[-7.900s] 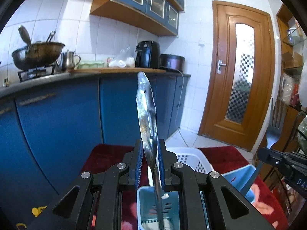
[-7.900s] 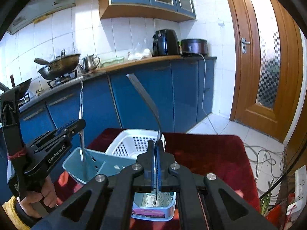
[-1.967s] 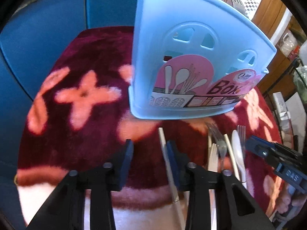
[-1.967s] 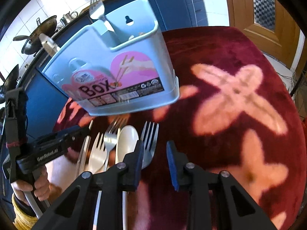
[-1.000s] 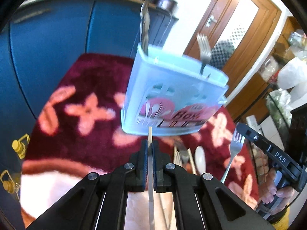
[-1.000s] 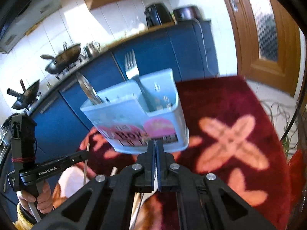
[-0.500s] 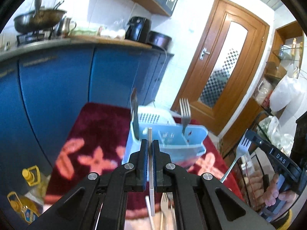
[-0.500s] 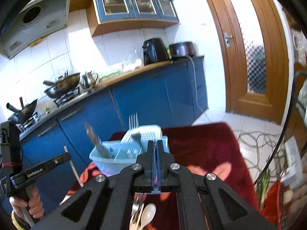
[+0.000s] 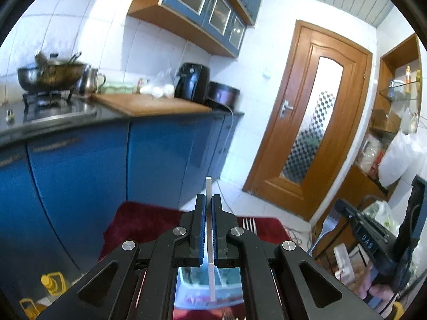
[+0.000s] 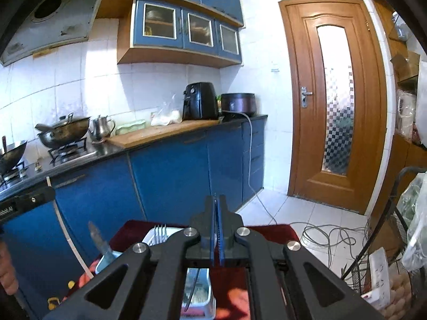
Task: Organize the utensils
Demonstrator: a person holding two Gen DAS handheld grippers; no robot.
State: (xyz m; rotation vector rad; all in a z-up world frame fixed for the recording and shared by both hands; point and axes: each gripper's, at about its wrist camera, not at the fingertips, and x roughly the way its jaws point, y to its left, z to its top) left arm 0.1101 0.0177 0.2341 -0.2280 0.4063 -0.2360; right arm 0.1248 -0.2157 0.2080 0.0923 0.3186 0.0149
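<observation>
My left gripper [image 9: 209, 200] is shut on a thin white chopstick [image 9: 210, 266], held upright above the light blue utensil holder [image 9: 186, 288]. My right gripper [image 10: 216, 202] is shut on a metal fork; its handle [image 10: 193, 290] hangs below the jaws over the holder [image 10: 106, 262], and its head [image 9: 329, 221] shows in the left wrist view. The holder has a fork [image 10: 159, 233] and a knife [image 10: 99, 241] standing in it. The chopstick also shows at the left of the right wrist view [image 10: 68, 232].
The holder stands on a dark red cloth-covered table [image 9: 138, 218]. A white perforated basket [image 10: 149, 238] sits behind the holder. Blue kitchen cabinets [image 10: 173, 176] lie beyond, a wooden door [image 10: 333, 101] to the right, and cables [image 10: 320, 237] on the floor.
Both grippers closed on utensils lying in front of the holder, the left on a chopstick and the right on a fork, and lifted them up above the holder.
</observation>
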